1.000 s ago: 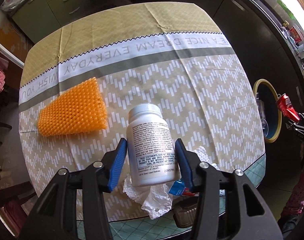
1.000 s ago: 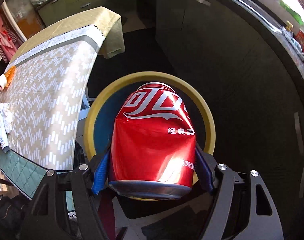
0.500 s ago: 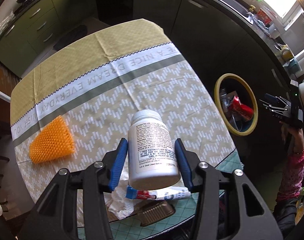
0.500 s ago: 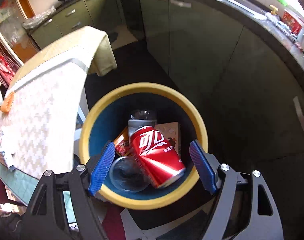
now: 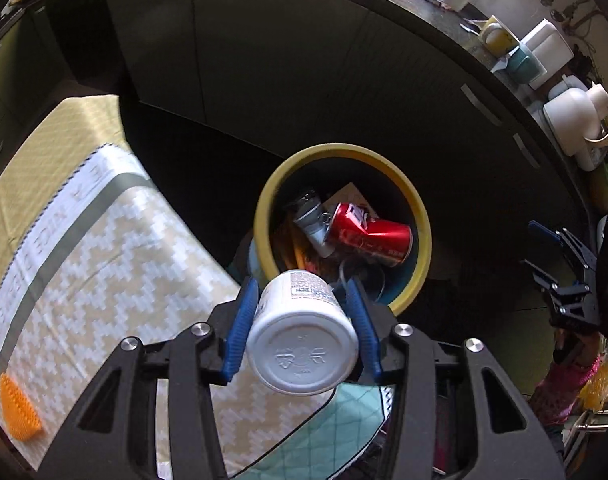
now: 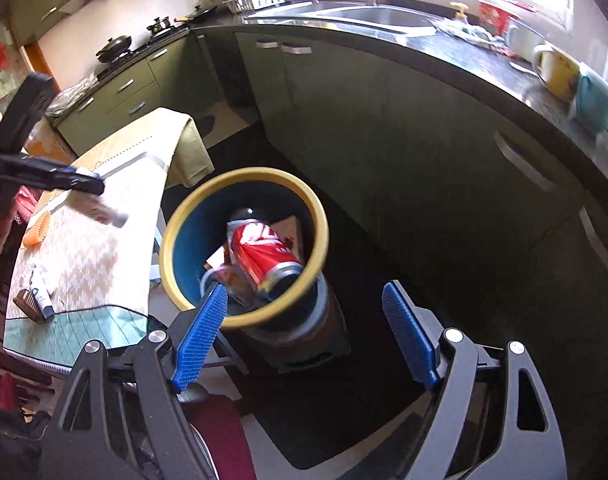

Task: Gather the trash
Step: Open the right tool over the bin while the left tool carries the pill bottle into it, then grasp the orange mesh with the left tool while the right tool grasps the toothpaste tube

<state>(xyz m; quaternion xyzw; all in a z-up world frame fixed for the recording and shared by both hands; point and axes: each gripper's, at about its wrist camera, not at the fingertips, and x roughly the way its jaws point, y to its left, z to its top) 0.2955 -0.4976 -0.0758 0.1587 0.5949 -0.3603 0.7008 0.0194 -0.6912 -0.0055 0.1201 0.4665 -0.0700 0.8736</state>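
Note:
My left gripper (image 5: 302, 286) is shut on a white pill bottle (image 5: 304, 344), its jaws closing a little tighter. The bottle is tilted with its base toward the camera, over the table's corner and just short of the yellow-rimmed bin (image 5: 417, 216). A red can (image 5: 371, 236) lies inside the bin among other trash. My right gripper (image 6: 304, 292) hangs above the near rim of the bin (image 6: 248, 174) with its jaws opening and nothing between them. The can (image 6: 264, 252) lies below it in the bin. In the left wrist view, the right gripper (image 5: 531, 244) is off to the right of the bin.
The table (image 5: 104, 260) has a patterned cloth and stands left of the bin. On it are an orange mesh piece (image 6: 38, 230), crumpled tissue with a tube (image 6: 40, 292) and a brown foil cup (image 6: 26, 304). Dark cabinets and a crowded counter (image 6: 483, 64) curve behind the bin.
The right gripper let go of the red can, which fell into the bin, then rose and drew back. The left gripper carried the bottle off the table toward the bin and tilted it.

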